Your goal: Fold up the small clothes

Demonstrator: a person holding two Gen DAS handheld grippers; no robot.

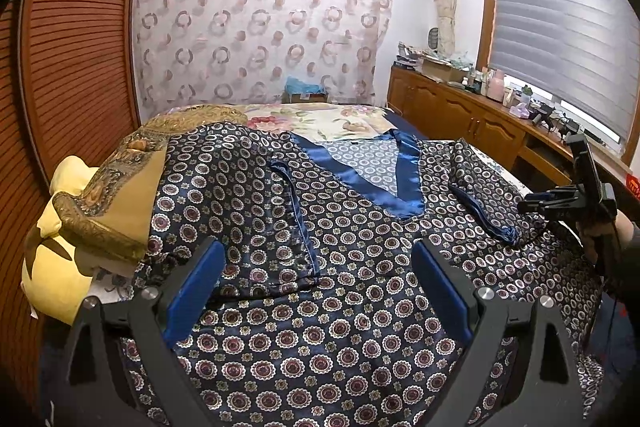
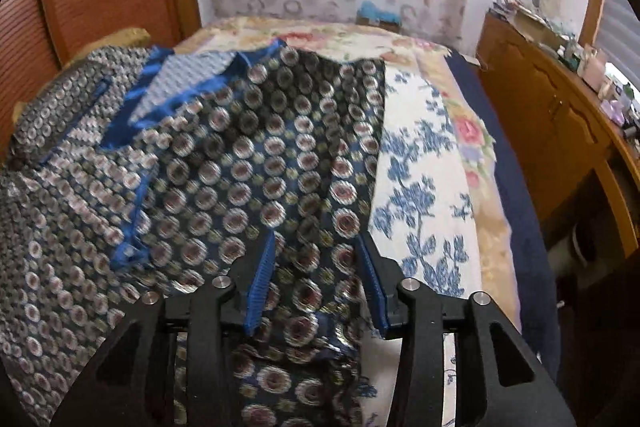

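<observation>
A dark blue satin top [image 1: 344, 267] with round medallion print and a bright blue V-neck band [image 1: 404, 183] lies spread front-up on the bed. Its left sleeve [image 1: 280, 223] is folded in over the body. My left gripper [image 1: 316, 279] is open above the lower body of the top, holding nothing. The right gripper shows at the right edge of the left wrist view [image 1: 560, 203], by the right sleeve [image 1: 488, 195]. In the right wrist view my right gripper [image 2: 316, 259] has its jaws partly open around a raised fold of the top's [image 2: 224, 163] right side.
The bed carries a floral sheet [image 2: 420, 195] and a gold blanket with a yellow pillow [image 1: 72, 227] at the left. A wooden louvred wardrobe [image 1: 76, 67] stands left. A wooden sideboard [image 1: 460, 107] with clutter runs along the right under the window.
</observation>
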